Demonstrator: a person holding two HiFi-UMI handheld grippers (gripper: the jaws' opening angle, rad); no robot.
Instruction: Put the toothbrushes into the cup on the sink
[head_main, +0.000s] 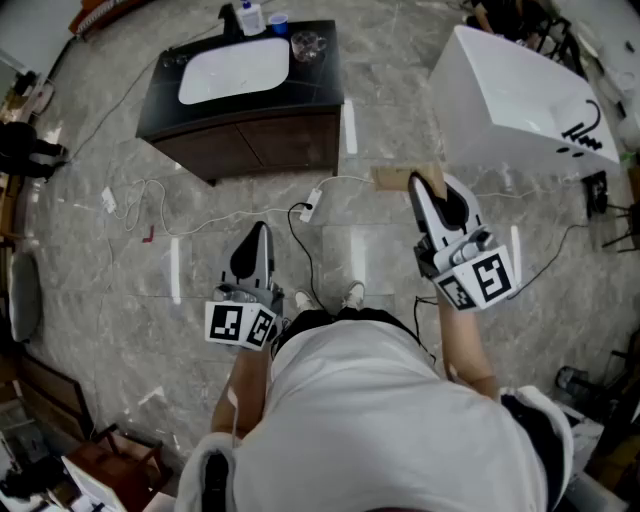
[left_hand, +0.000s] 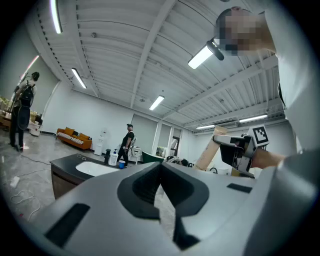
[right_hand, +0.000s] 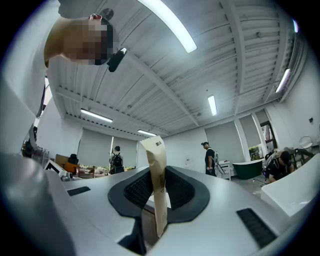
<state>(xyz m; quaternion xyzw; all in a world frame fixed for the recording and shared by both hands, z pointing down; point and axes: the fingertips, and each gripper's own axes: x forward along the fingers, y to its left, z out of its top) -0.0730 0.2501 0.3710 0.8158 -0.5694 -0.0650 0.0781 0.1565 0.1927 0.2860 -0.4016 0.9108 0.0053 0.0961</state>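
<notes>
A dark vanity (head_main: 250, 110) with a white sink basin (head_main: 235, 68) stands across the floor ahead. On its back right corner is a clear glass cup (head_main: 307, 45). My right gripper (head_main: 420, 182) is shut on a flat tan paper packet (head_main: 398, 179), held in the air well short of the vanity. In the right gripper view the packet (right_hand: 157, 175) sticks up from between the pads. My left gripper (head_main: 258, 230) hangs lower at my left, its jaws together with nothing in them. No bare toothbrush shows in any view.
A white bottle (head_main: 250, 17) and a small blue cup (head_main: 278, 20) stand behind the basin. A white bathtub (head_main: 520, 95) sits at the right. Cables (head_main: 305, 215) trail over the marble floor. Other people stand around the room.
</notes>
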